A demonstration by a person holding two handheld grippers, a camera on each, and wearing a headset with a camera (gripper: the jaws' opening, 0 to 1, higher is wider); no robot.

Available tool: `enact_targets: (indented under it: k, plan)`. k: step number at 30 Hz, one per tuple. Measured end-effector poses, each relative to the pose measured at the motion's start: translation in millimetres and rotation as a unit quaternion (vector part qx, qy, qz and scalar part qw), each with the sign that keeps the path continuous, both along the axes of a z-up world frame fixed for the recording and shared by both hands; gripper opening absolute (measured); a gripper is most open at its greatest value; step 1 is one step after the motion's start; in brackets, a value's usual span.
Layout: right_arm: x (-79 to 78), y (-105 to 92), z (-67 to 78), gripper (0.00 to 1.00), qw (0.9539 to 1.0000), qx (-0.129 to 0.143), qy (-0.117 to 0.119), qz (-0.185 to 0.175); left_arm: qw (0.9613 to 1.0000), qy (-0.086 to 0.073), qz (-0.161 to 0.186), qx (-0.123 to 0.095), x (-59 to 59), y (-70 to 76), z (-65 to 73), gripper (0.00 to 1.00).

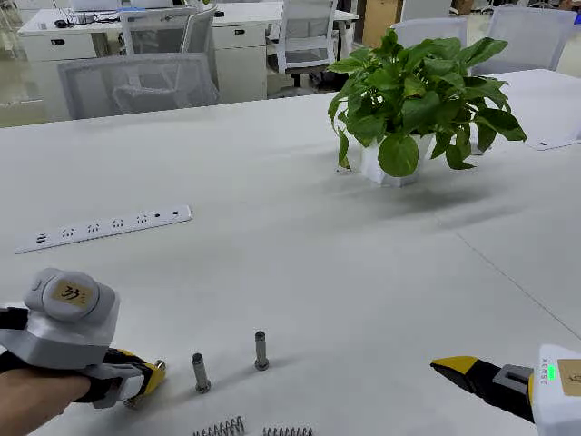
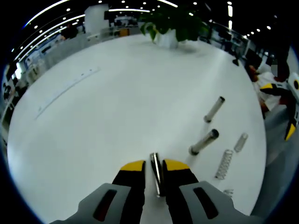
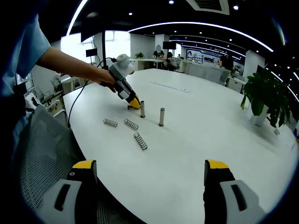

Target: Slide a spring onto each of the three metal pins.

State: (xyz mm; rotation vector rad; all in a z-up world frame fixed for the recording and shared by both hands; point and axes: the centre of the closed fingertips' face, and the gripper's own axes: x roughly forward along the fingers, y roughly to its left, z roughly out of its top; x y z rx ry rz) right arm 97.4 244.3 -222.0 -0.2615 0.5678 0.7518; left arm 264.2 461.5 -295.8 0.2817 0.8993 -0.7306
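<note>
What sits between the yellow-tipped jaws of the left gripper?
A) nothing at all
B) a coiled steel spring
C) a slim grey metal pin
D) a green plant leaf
C: in the left gripper view, the left gripper is shut on a slim grey metal pin, and the coiled steel springs lie loose on the white table.

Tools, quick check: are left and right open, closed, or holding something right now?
Left tool: closed on a metal pin.
Right tool: open, holding nothing.
</note>
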Motion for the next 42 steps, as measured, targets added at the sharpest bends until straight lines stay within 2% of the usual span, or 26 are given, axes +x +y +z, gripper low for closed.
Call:
enact_targets:
  k: [2,10,11,20,23,28,42]
  plan:
    - [0.0,-0.3,0.1,0.96,1.0000,0.000,0.000,-0.001,0.9999,-0.007,-0.006,0.006,0.3,-1.7,1.1,0.15]
    - [-1.1,0.3,-2.0,0.96,1.0000,-0.005,0.003,0.002,0.9989,-0.016,-0.010,0.043,-3.0,-1.8,1.7,0.14]
    - [-1.2,0.3,-2.5,0.96,1.0000,-0.006,0.003,0.002,0.9984,-0.017,-0.012,0.053,-2.3,-1.0,1.5,0.13]
    - [-2.0,0.3,-3.1,0.96,0.9999,-0.010,0.001,0.004,0.9957,-0.005,-0.004,0.092,4.1,0.1,-0.9,0.09]
    - [-2.0,0.5,-2.4,0.96,0.9999,-0.009,0.000,0.004,0.9955,-0.006,0.002,0.094,4.7,1.1,-1.5,0.08]
    - [-2.3,1.6,-1.8,0.96,1.0000,-0.007,-0.001,0.005,0.9961,-0.019,0.006,0.086,4.5,1.7,-1.7,0.08]
    - [-2.5,2.0,-2.0,0.96,0.9999,-0.009,-0.002,0.005,0.9982,-0.019,0.021,0.054,2.9,3.1,0.6,0.07]
